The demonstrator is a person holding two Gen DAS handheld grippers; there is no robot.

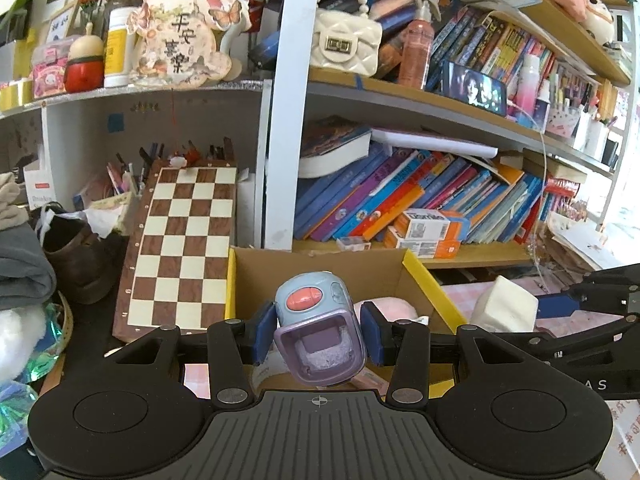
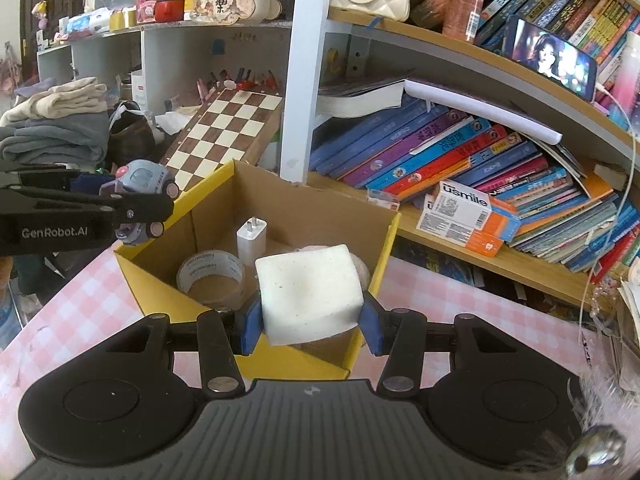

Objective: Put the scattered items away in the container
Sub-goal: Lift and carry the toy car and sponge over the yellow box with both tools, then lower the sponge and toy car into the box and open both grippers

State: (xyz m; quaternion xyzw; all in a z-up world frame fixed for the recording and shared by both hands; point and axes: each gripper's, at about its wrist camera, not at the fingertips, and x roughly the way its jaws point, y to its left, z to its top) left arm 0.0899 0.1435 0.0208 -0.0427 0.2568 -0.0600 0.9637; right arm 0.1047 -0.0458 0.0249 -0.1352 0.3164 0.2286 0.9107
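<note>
My left gripper [image 1: 318,336] is shut on a blue and purple toy [image 1: 320,332] with a pink button, held above the near left edge of the open cardboard box [image 1: 320,268] with yellow flaps. The toy and left gripper also show in the right wrist view [image 2: 140,196]. My right gripper [image 2: 310,320] is shut on a white foam block [image 2: 308,292], held over the box's near corner [image 2: 304,364]. The block also shows in the left wrist view [image 1: 504,304]. Inside the box lie a tape roll [image 2: 210,274], a white charger [image 2: 252,236] and a pink soft item [image 1: 388,308].
The box stands on a pink checked tablecloth [image 2: 80,312]. Behind it are bookshelves with leaning books [image 2: 460,152], orange and white boxes [image 2: 468,216] and a chessboard [image 1: 184,248]. Folded clothes [image 2: 52,120] and a brown shoe [image 1: 80,264] lie to the left.
</note>
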